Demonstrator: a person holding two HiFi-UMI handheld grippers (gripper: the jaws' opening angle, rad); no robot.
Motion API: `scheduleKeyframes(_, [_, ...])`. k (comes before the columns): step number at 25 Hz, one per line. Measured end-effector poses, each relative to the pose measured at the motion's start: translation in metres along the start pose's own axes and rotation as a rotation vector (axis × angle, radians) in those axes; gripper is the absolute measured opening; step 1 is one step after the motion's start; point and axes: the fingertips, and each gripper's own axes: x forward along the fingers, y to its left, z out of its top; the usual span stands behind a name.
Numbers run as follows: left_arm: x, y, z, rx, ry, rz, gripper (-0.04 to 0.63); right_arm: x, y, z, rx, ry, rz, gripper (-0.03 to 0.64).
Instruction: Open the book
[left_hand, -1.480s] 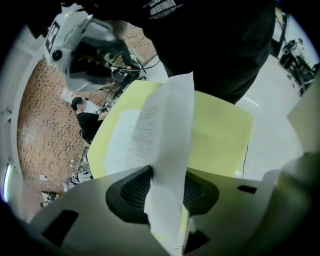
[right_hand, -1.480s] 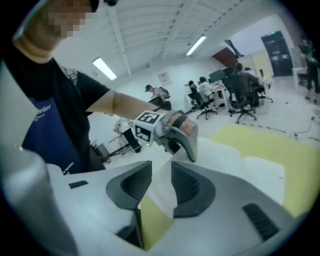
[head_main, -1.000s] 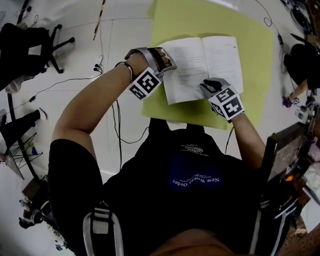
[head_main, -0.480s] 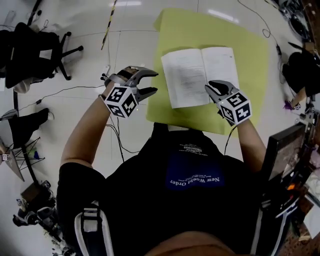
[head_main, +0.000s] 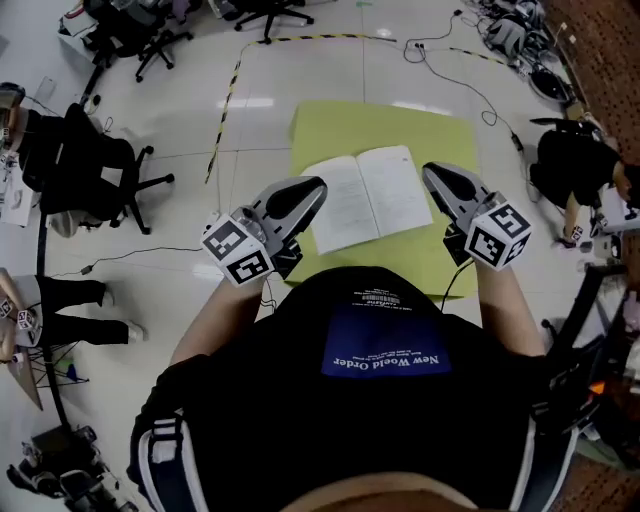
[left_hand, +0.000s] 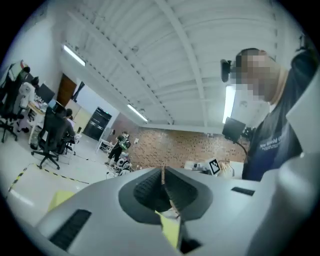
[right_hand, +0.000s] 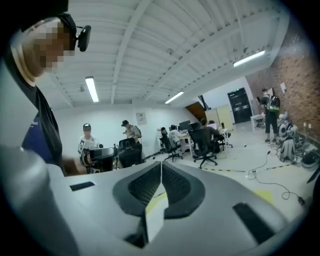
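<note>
Lying open, book (head_main: 365, 197) spine pointing away, slightly leftward

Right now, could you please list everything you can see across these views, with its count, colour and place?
Book: one, white pages, lying open on the mat.
Mat: one, yellow-green, on the floor ahead of the person.
Floor: one, white, glossy, all around.
Office chairs: at least two, black, left and top of the head view.
Cables: several, dark, on the floor around the mat.
Striped tape: one strip, yellow and black, left of the mat.
Other people: several, background of both gripper views.
Left gripper: one, grey, raised left of the book; jaws just closed together, nothing between them.
Right gripper: one, grey, raised right of the book; jaws just closed together, nothing between them.
</note>
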Motion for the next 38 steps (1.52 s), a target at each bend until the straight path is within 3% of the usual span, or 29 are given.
scheduleKeyframes(1, [0.001, -0.005, 0.01, -0.021, -0.026, 0.008, 0.006, -0.012, 0.003, 0.012, -0.011, -0.032, -0.012, -0.011])
scheduleKeyframes(4, [0.008, -0.019, 0.024, -0.031, -0.04, 0.006, 0.006, -0.045, 0.009, 0.034, -0.046, -0.105, -0.035, -0.011])
scheduleKeyframes(9, [0.007, -0.042, 0.017, 0.075, 0.008, -0.017, 0.006, -0.075, 0.018, 0.023, 0.043, -0.176, -0.017, -0.012])
scheduleKeyframes(13, [0.009, -0.05, 0.024, 0.138, 0.002, -0.01, 0.006, -0.083, 0.013, 0.022, 0.07, -0.172, -0.031, -0.012])
scheduleKeyframes(20, [0.004, -0.05, 0.023, 0.133, 0.011, -0.019, 0.006, -0.074, 0.023, 0.02, -0.011, -0.15, -0.041, -0.014])
scheduleKeyframes(38, [0.005, -0.049, 0.014, 0.105, 0.035, -0.043, 0.006, -0.069, 0.027, 0.014, -0.05, -0.109, -0.034, -0.014])
